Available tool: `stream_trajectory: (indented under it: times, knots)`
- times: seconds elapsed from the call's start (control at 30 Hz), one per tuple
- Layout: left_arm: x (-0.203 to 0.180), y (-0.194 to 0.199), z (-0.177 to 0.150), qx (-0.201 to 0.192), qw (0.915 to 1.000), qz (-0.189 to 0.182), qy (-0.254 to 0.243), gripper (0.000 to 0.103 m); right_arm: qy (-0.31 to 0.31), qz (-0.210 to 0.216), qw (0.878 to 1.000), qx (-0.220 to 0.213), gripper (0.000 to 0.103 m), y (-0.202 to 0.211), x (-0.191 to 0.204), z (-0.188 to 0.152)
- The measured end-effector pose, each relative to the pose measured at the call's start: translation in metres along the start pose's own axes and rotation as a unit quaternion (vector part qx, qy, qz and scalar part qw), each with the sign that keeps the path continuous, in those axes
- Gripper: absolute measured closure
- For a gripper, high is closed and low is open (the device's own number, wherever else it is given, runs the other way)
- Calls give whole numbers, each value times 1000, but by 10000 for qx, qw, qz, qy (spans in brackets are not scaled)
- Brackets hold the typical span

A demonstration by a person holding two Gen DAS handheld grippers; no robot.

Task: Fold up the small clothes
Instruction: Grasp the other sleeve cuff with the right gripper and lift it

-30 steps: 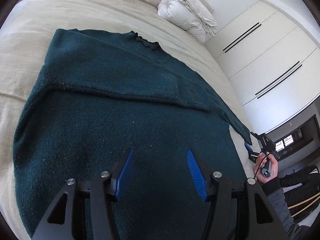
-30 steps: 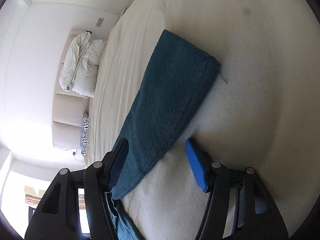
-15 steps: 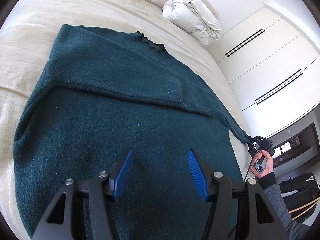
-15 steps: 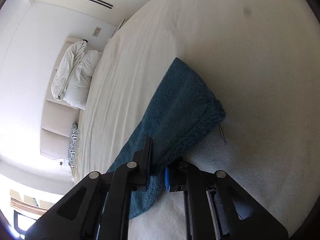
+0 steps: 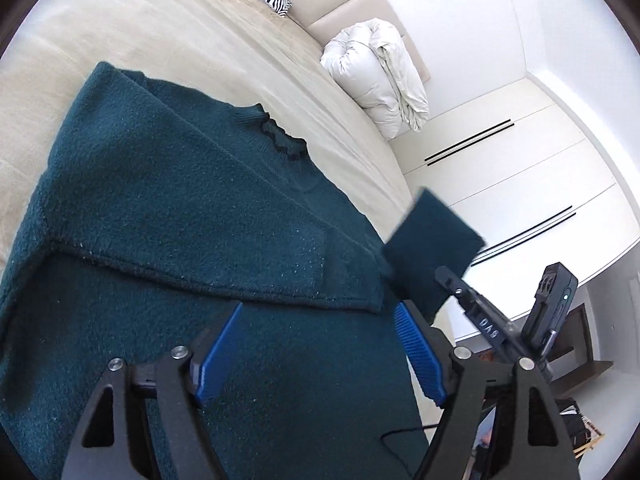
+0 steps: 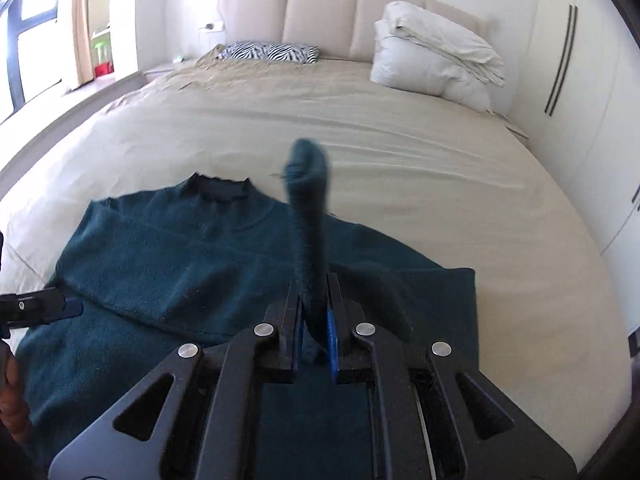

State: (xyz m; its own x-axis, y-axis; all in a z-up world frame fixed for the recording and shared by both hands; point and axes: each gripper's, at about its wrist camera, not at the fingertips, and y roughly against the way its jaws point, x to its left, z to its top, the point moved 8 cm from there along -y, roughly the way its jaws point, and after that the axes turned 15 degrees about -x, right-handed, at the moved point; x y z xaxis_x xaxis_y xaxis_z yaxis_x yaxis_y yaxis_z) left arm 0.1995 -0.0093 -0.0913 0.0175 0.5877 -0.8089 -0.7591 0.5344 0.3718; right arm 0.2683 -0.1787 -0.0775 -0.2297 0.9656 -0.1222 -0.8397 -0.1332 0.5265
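A dark teal knitted sweater (image 5: 168, 208) lies flat on the bed, collar toward the headboard, its left sleeve folded across the chest. My left gripper (image 5: 320, 344) is open and empty, hovering over the sweater's lower body. My right gripper (image 6: 316, 320) is shut on the right sleeve (image 6: 310, 184), which it holds lifted above the sweater's body (image 6: 160, 264); the cuff stands up and is blurred. The raised sleeve (image 5: 432, 248) and the right gripper (image 5: 444, 276) also show at the right of the left wrist view. The left gripper's tip (image 6: 60, 306) shows at the left edge of the right wrist view.
The sweater lies on a beige bed (image 6: 360, 128) with a padded headboard (image 6: 328, 8). A folded white duvet (image 6: 436, 56) and a zebra-print pillow (image 6: 272, 52) sit at the head. White wardrobe doors (image 5: 520, 184) stand to the right. A window (image 6: 36, 32) is at the left.
My right gripper closed on the right sleeve, lifted it off the bed and swung it over the sweater's body. My left gripper stayed open, shifting slightly over the sweater.
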Motion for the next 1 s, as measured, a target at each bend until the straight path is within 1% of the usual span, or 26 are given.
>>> stream_trajectory:
  times: [0.07, 0.1, 0.17, 0.23, 0.27, 0.3, 0.33, 0.37, 0.4, 0.43, 0.47, 0.53, 0.6, 0.67, 0.7, 0.73, 0.77, 0.8, 0.83, 0.87, 0.9, 1.0]
  knots:
    - [4, -7, -1, 112, 9994, -101, 296, 25, 115, 277, 9984, 477, 94, -24, 39, -23]
    - [6, -10, -2, 155, 9992, -121, 351, 25, 186, 277, 9975, 629, 94, -34, 54, -32]
    - [9, -14, -5, 249, 9990, -45, 359, 23, 48, 308, 9961, 827, 93, -44, 67, -48]
    - [12, -19, -8, 356, 9983, 4, 461, 20, -274, 412, 9936, 1019, 90, -25, 77, -82]
    - [12, -22, -10, 390, 9979, 15, 519, 20, -412, 476, 9934, 956, 88, -21, 75, -84]
    - [12, -24, -10, 416, 9976, 28, 547, 20, -527, 583, 9928, 899, 82, -15, 74, -88]
    - [9, -27, -11, 436, 9976, 34, 541, 19, -610, 702, 9914, 917, 74, -6, 75, -96]
    - [5, -30, -13, 452, 9976, 39, 523, 17, -687, 786, 9898, 969, 67, -2, 74, -103]
    - [1, -33, -14, 477, 9976, 33, 505, 17, -781, 856, 9885, 968, 49, 5, 72, -107]
    - [-4, -35, -17, 518, 9975, 25, 476, 17, -894, 937, 9874, 909, 43, 13, 70, -112]
    - [-9, -39, -19, 569, 9975, 30, 426, 17, -1006, 997, 9861, 874, 43, 19, 69, -115]
    - [-16, -46, -24, 666, 9972, 97, 333, 17, -1267, 1107, 9809, 972, 43, 31, 64, -126]
    - [-19, -59, -32, 831, 9958, 251, 290, 17, -1709, 1203, 9727, 1006, 43, 44, 56, -139]
    - [-25, -72, -37, 955, 9947, 292, 265, 19, -2187, 1315, 9619, 985, 43, 57, 45, -151]
    - [-28, -78, -38, 989, 9943, 311, 239, 22, -2409, 1349, 9565, 946, 43, 63, 40, -156]
    - [-31, -85, -38, 1024, 9939, 321, 254, 31, -2609, 1369, 9514, 899, 43, 68, 34, -161]
    - [-31, -91, -40, 1083, 9931, 304, 333, 47, -2772, 1383, 9469, 861, 43, 72, 29, -166]
    - [-33, -98, -42, 1191, 9916, 298, 417, 57, -2892, 1405, 9433, 826, 43, 76, 25, -170]
    - [-35, -105, -45, 1280, 9903, 332, 418, 76, -2972, 1424, 9408, 794, 43, 76, 23, -173]
    - [-39, -109, -47, 1334, 9897, 389, 332, 90, -3011, 1435, 9396, 770, 43, 78, 21, -177]
    - [-43, -112, -48, 1377, 9892, 436, 238, 93, -3018, 1451, 9392, 760, 44, 79, 20, -180]
    - [-59, -114, -48, 1332, 9898, 503, -104, 93, -3014, 1488, 9392, 706, 44, 81, 19, -184]
